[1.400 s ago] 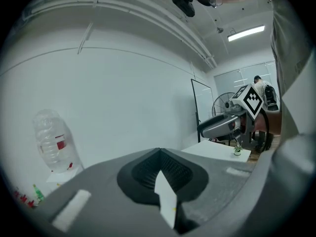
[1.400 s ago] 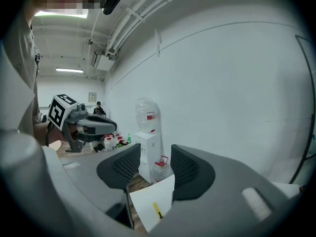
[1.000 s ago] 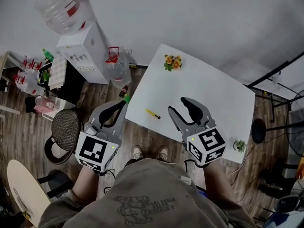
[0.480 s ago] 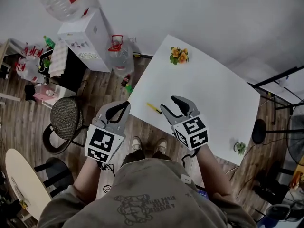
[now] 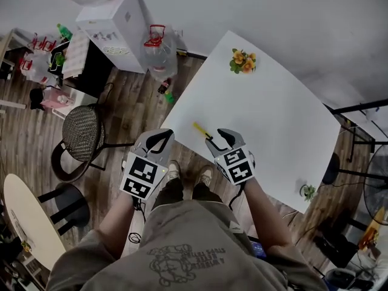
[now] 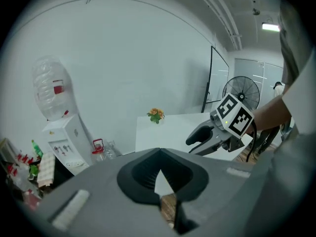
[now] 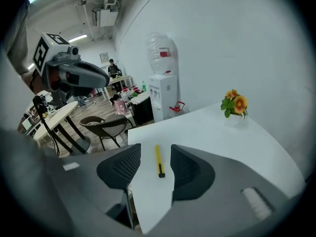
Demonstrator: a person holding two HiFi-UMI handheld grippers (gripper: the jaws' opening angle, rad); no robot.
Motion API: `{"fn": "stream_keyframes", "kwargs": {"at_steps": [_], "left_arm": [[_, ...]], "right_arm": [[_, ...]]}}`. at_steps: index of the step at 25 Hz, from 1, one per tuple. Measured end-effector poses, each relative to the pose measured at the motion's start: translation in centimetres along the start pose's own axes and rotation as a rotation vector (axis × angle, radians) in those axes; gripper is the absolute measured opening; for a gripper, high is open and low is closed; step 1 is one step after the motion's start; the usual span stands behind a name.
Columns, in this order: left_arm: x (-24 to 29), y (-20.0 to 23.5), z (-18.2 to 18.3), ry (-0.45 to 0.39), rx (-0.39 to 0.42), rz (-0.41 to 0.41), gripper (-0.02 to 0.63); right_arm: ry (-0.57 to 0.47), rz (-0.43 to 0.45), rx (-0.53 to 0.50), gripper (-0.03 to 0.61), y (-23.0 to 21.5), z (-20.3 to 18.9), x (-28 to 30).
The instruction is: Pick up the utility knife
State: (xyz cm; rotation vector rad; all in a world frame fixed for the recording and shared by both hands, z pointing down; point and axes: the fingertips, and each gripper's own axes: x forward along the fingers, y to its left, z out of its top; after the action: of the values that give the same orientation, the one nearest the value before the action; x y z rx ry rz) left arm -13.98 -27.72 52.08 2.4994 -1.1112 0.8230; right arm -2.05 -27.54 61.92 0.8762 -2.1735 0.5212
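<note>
The utility knife (image 5: pixel 200 129) is slim and yellow with a dark tip, and it lies near the near-left corner of the white table (image 5: pixel 273 120). My right gripper (image 5: pixel 216 137) hovers open just beside it. In the right gripper view the knife (image 7: pixel 159 160) shows in the gap just beyond the two spread pads of the gripper (image 7: pixel 155 152), untouched. My left gripper (image 5: pixel 163 134) hangs off the table's left edge above the floor, its jaws meeting at the tips (image 6: pixel 159 151) with nothing between them.
A pot of orange flowers (image 5: pixel 242 60) stands at the table's far corner, and a small green plant (image 5: pixel 306 191) at the near right edge. Left of the table stand a water dispenser (image 5: pixel 118 29), a water jug (image 5: pixel 159 52) and a wicker chair (image 5: pixel 85 141).
The right gripper has moved left across the table until the knife lies just ahead of its open jaws. The left gripper has shifted slightly right and stayed shut.
</note>
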Motion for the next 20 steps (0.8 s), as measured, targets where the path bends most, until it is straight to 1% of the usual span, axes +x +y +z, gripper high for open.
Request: {"fn": "stream_keyframes", "kwargs": {"at_steps": [5, 9, 12, 20], "left_arm": [[1.3, -0.5, -3.6, 0.076, -0.028, -0.025, 0.000], [2.0, -0.5, -6.4, 0.129, -0.042, -0.039, 0.000], [2.6, -0.6, -7.5, 0.151, -0.046, -0.046, 0.000], [2.6, -0.8, -9.7, 0.182, -0.064, -0.059, 0.000]], "right_arm": [[0.073, 0.015, 0.020, 0.212, 0.0, -2.9, 3.0], [0.126, 0.000, 0.021, 0.206, 0.0, -5.0, 5.2], [0.153, -0.013, 0.018, 0.200, -0.3, -6.2, 6.7], [0.206, -0.028, -0.018, 0.187, -0.3, -6.9, 8.6]]}}
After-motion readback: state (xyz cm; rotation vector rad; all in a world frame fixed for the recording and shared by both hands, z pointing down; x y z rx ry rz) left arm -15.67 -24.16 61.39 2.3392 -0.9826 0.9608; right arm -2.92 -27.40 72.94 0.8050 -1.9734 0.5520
